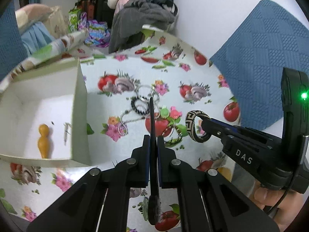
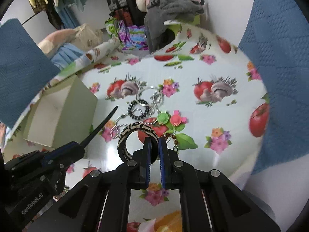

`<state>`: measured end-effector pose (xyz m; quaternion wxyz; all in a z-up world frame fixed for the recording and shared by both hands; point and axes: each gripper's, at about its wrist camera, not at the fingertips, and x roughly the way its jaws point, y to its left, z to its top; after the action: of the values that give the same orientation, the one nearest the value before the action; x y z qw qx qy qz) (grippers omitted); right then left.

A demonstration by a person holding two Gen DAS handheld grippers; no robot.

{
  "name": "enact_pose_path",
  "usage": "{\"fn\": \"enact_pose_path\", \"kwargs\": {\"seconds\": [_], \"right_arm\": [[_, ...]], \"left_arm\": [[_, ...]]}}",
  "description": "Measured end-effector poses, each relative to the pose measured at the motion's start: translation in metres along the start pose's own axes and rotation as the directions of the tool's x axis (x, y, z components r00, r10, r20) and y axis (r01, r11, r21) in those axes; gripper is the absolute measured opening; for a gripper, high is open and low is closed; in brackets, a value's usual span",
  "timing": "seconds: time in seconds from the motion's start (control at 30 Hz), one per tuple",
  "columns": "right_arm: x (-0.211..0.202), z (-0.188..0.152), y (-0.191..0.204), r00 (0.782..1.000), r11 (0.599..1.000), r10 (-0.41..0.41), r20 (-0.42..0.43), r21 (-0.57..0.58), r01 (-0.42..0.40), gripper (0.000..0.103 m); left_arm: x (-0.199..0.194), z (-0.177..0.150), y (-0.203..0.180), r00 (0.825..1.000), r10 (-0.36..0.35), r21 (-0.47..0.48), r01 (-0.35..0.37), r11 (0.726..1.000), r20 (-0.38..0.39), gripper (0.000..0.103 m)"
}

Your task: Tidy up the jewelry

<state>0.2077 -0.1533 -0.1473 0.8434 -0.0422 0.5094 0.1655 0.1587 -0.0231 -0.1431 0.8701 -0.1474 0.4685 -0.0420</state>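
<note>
My left gripper [image 1: 153, 141] is shut on a long black hair stick [image 1: 152, 116], held upright above the cloth; it also shows in the right wrist view [image 2: 100, 125]. My right gripper [image 2: 154, 143] is shut on a black-and-cream patterned bangle [image 2: 135, 129], seen in the left wrist view too [image 1: 191, 125], lifted just above the table. A pile of jewelry lies ahead: silver rings [image 2: 143, 98], a black beaded bracelet [image 2: 138, 112], a silver ball chain [image 1: 127, 119], a brown bead string [image 2: 171, 136]. An open white box [image 1: 77, 104] at left holds an orange figurine [image 1: 43, 137] and a small pin.
The table wears a fruit-and-flower printed cloth [image 2: 222, 116]. Green and pink round pieces [image 2: 170, 118] lie by the pile. Blue textured fabric [image 1: 266, 58] hangs at right and left. Clothes and bags [image 2: 170, 5] are heaped beyond the far edge.
</note>
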Motion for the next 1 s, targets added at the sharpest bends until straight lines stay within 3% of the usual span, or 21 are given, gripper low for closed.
{"fn": "enact_pose_path", "kwargs": {"seconds": [0.57,0.8,1.0], "right_arm": [[-0.103,0.067,0.046,0.986,1.000,0.000,0.167,-0.019,0.004,0.006],[-0.123,0.101,0.087,0.972,0.997,0.051,0.227,-0.069,-0.037,0.006],[-0.117,0.118,0.131,0.968,0.988,0.109,0.226,-0.128,-0.082,0.006]], "left_arm": [[-0.112,0.074,0.011,0.986,0.018,0.026,-0.022,0.999,0.166,0.006],[-0.146,0.100,0.037,0.972,0.047,0.006,-0.049,0.999,0.229,0.006],[-0.159,0.106,0.074,0.966,0.089,-0.049,-0.079,0.996,0.243,0.006]]}}
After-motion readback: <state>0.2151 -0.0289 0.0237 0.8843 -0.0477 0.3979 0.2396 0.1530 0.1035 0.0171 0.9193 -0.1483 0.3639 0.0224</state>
